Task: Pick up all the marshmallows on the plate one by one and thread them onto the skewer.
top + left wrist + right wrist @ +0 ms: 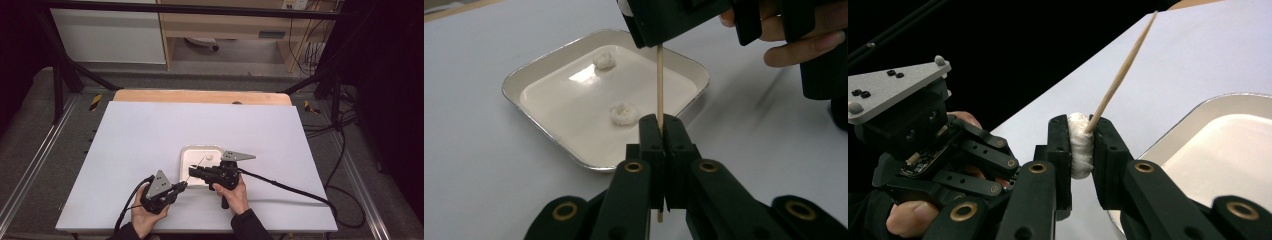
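My left gripper [660, 127] is shut on a thin wooden skewer [659, 80] that stands upright between its jaws. The right gripper [1080, 125] is shut on a soft white piece [1079, 147], and the skewer [1123, 70] enters that piece's top, its pointed end sticking out beyond. In the high view the left gripper [182, 185] and the right gripper [193, 172] meet at the near left corner of a white tray [184, 155]. Two more white pieces [604, 59] [624, 112] lie in the tray [524, 75].
The tray rests on a white board [150, 130] over a wooden tabletop [200, 96]. Cables trail from both grippers toward the near edge and the right. A black frame and dark floor surround the table.
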